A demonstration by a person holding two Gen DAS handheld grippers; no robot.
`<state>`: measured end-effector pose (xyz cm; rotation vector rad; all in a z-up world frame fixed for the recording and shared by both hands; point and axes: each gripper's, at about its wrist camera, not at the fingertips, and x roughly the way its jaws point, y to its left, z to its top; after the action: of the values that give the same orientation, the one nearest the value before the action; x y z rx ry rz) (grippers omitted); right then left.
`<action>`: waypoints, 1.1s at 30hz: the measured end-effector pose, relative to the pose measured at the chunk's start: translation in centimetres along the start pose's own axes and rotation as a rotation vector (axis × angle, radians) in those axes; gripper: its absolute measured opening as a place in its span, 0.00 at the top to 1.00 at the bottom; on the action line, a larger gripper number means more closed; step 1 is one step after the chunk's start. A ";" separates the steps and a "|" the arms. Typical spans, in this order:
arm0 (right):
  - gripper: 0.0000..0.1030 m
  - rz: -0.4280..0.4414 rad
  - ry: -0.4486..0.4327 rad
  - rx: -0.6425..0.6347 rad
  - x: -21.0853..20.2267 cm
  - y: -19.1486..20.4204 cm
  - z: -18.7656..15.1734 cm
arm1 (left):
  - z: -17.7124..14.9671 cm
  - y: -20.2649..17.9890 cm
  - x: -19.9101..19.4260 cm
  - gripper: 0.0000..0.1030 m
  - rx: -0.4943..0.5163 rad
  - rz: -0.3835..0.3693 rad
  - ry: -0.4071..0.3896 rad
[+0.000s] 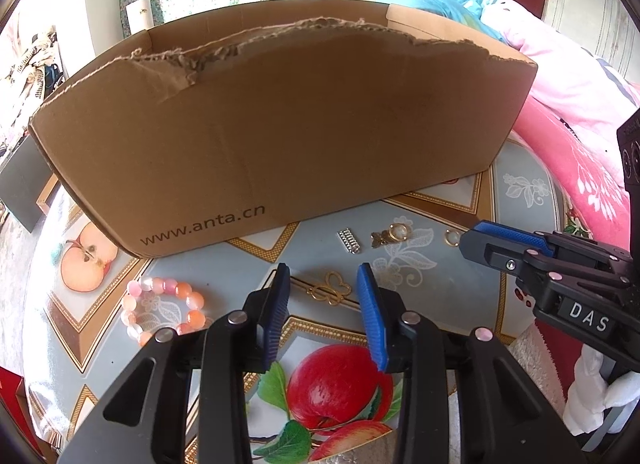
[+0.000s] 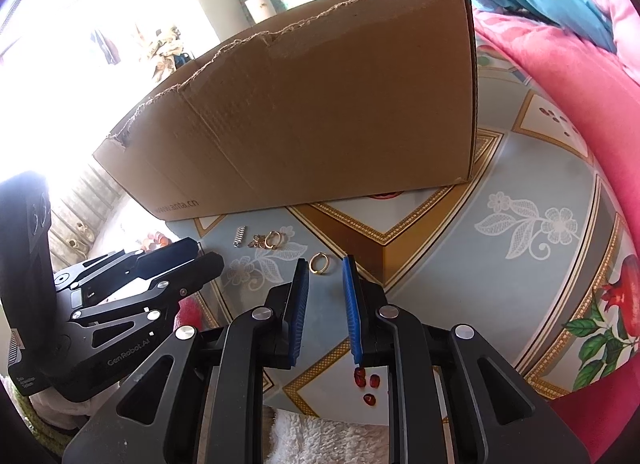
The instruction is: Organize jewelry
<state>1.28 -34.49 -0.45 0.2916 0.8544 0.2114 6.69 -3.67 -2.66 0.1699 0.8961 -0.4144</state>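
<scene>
A torn cardboard box (image 1: 280, 135) stands on the patterned table; it also shows in the right wrist view (image 2: 320, 111). In front of it lie a silver clip (image 1: 349, 241), a gold ring with a butterfly charm (image 1: 394, 234), a small gold hoop (image 1: 452, 238) and a gold butterfly pin (image 1: 330, 288). A pink and orange bead bracelet (image 1: 162, 310) lies at the left. My left gripper (image 1: 324, 276) is open, with the butterfly pin between its fingertips. My right gripper (image 2: 325, 268) is open just short of the gold hoop (image 2: 319, 264).
The round table (image 2: 520, 191) has a fruit-print cloth. A pink blanket (image 2: 580, 75) lies along the right edge. Small red seeds (image 2: 366, 382) lie under the right gripper. A white towel (image 2: 320, 440) sits at the near edge.
</scene>
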 end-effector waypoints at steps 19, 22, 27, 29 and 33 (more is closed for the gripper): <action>0.83 -0.029 -0.008 0.019 0.6 1.3 -0.3 | 0.1 -0.2 0.3 0.67 0.024 -0.022 -0.006; 0.83 -0.023 -0.011 0.026 0.4 0.9 -0.4 | 0.0 -0.1 0.2 0.67 0.025 -0.020 -0.007; 0.83 -0.020 -0.011 0.022 0.3 0.6 -0.4 | -0.1 0.1 0.2 0.67 0.022 -0.021 -0.007; 0.83 -0.018 -0.013 0.025 0.2 0.6 -0.4 | -0.1 0.0 0.2 0.67 0.029 -0.016 -0.008; 0.83 -0.012 -0.016 0.028 0.1 0.4 -0.4 | -0.2 -0.4 0.2 0.67 0.050 -0.004 -0.021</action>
<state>1.03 -34.02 -0.69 0.3141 0.8440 0.1853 6.43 -4.00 -2.92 0.2089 0.8660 -0.4419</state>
